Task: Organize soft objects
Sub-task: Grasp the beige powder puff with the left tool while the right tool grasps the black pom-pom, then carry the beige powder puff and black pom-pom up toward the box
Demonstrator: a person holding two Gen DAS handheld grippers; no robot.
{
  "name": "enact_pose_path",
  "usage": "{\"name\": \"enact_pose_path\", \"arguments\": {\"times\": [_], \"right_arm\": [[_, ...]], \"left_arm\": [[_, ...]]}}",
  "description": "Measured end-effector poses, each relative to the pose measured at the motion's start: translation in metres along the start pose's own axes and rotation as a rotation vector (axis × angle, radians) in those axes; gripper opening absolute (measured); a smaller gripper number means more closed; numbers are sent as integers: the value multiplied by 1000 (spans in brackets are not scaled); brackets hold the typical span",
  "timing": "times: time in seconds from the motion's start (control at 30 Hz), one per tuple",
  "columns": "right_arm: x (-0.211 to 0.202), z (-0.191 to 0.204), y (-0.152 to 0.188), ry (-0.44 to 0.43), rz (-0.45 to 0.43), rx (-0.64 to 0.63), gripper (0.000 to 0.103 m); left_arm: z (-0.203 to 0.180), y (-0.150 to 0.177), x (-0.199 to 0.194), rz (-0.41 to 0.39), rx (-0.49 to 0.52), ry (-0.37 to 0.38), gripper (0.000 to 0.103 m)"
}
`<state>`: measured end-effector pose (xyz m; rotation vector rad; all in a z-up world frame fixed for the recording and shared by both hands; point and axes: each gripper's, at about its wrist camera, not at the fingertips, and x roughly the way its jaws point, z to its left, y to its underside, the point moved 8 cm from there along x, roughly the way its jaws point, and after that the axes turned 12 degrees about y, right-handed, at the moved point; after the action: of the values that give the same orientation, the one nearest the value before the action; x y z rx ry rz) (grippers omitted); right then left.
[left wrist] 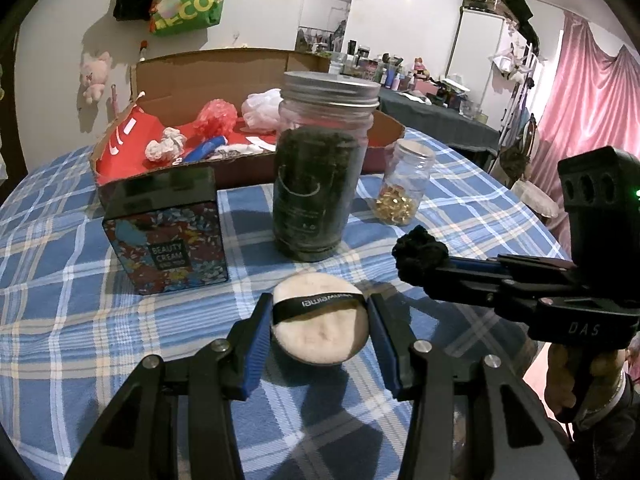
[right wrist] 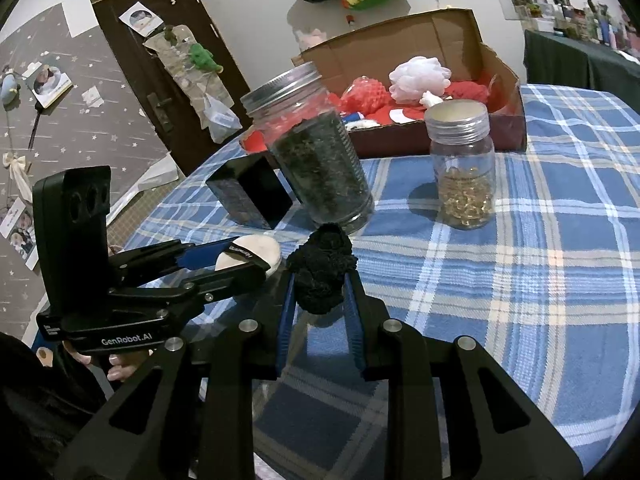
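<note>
Tablecloth, blue plaid, under left gripper clamping powder puff, right gripper clamping black scrunchie.

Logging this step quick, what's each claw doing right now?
Left claw: closed on the powder puff.
Right claw: closed on the black scrunchie.

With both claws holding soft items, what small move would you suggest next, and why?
Probably carry the right claw, shut on the black scrunchie, toward the cardboard box: other soft items already lie there, and the big jar is lidded.
</note>
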<state>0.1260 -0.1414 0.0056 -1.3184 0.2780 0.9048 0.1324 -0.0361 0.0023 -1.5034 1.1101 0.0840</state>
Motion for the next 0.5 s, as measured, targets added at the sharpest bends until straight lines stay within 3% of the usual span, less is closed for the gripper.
{"name": "enact_pose_path", "arguments": {"times": [0.5], "right_arm": [[-11, -33, -2, 60, -8, 62, 23]], "left_arm": [[40, 1, -28, -37, -82, -67, 49]]}}
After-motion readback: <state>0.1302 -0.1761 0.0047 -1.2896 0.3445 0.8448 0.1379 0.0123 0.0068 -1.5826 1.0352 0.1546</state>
